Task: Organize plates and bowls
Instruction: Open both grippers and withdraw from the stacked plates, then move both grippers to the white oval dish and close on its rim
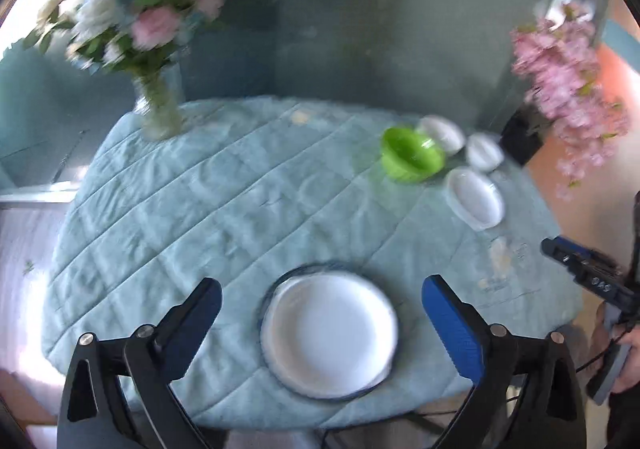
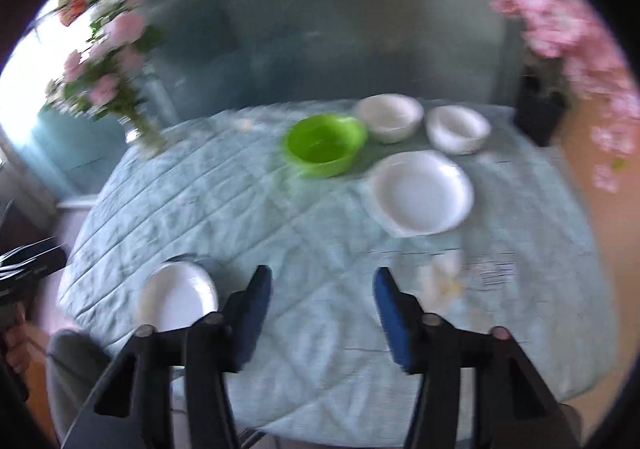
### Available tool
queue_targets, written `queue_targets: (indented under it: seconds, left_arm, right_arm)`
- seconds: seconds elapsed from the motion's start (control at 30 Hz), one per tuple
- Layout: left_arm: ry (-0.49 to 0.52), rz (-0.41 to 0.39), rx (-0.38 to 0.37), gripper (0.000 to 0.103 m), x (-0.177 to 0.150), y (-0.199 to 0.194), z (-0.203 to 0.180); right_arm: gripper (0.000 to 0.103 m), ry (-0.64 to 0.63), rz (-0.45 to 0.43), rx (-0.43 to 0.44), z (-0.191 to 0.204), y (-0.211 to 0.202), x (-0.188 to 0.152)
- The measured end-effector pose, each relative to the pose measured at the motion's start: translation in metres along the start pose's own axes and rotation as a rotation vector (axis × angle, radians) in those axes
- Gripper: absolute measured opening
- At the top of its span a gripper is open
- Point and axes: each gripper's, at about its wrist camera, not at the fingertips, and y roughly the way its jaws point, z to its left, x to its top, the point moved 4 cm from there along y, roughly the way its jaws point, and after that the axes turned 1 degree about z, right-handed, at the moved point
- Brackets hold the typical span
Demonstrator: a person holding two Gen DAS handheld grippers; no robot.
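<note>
**Both grippers empty above the table, plate stack sits at the near edge**

Left gripper (image 1: 322, 313): jaws spread wide, nothing between the pads. It hangs above the white plate stack (image 1: 330, 335), which lies at the table's (image 1: 180, 209) near edge on a darker-rimmed plate. The stack reads as the collection point, close to the person for easy drop-off.

Right gripper (image 2: 322, 305): jaws partway apart, also empty, only bare quilted cloth below. It points toward the far right corner, where the loose pieces sit: green bowl (image 2: 324, 149), two white bowls (image 2: 390, 117) (image 2: 458, 129) behind it along the far edge, and a single white plate (image 2: 424, 193) just in front. My guess is that plate is next for the stack and the bowls get nested.

The flower vase (image 1: 160, 113) stands at the far left corner, well apart from the dishes.

Hard to read:
- Both views are motion-blurred, so I can't count the plates in the stack.
- Can't tell if the white bowls are singles or already nested.
- Pale marks on the cloth near the right edge: stain or print, unclear.
- The table's near edge is cut off behind the gripper bodies.
</note>
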Motion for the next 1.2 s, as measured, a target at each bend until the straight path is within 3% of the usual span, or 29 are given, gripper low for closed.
queue_targets:
  seconds: [0.03, 0.07, 0.1, 0.27, 0.37, 0.5, 0.67, 0.93, 1.2]
  left_arm:
    - [0.022, 0.011, -0.003, 0.101, 0.004, 0.005, -0.011]
    - [0.050, 0.023, 0.004, 0.101, 0.008, 0.010, -0.022]
    - [0.073, 0.027, 0.009, 0.101, 0.012, 0.015, -0.032]
    - [0.138, 0.069, -0.087, 0.101, 0.039, 0.051, -0.092]
    - [0.131, 0.135, -0.152, 0.101, 0.059, 0.088, -0.123]
    - [0.141, 0.285, -0.150, 0.101, 0.083, 0.160, -0.168]
    - [0.105, 0.381, -0.167, 0.101, 0.102, 0.230, -0.207]
    - [0.100, 0.432, -0.129, 0.098, 0.131, 0.312, -0.237]
    - [0.117, 0.500, -0.143, 0.093, 0.137, 0.360, -0.259]
  right_arm:
    - [0.059, 0.029, -0.009, 0.017, -0.012, -0.002, 0.001]
    - [0.089, 0.063, -0.004, 0.033, -0.024, -0.002, 0.001]
    - [0.101, 0.091, -0.005, 0.025, -0.036, -0.001, 0.000]
    - [0.102, 0.198, -0.064, -0.034, -0.089, -0.003, 0.004]
    - [0.102, 0.235, -0.015, -0.039, -0.118, 0.008, 0.008]
    - [0.102, 0.216, 0.152, -0.042, -0.138, 0.045, 0.016]
    - [0.102, 0.277, 0.300, -0.014, -0.165, 0.088, 0.022]
    - [0.102, 0.229, 0.356, -0.037, -0.183, 0.138, 0.053]
    - [0.099, 0.250, 0.440, -0.033, -0.195, 0.185, 0.064]
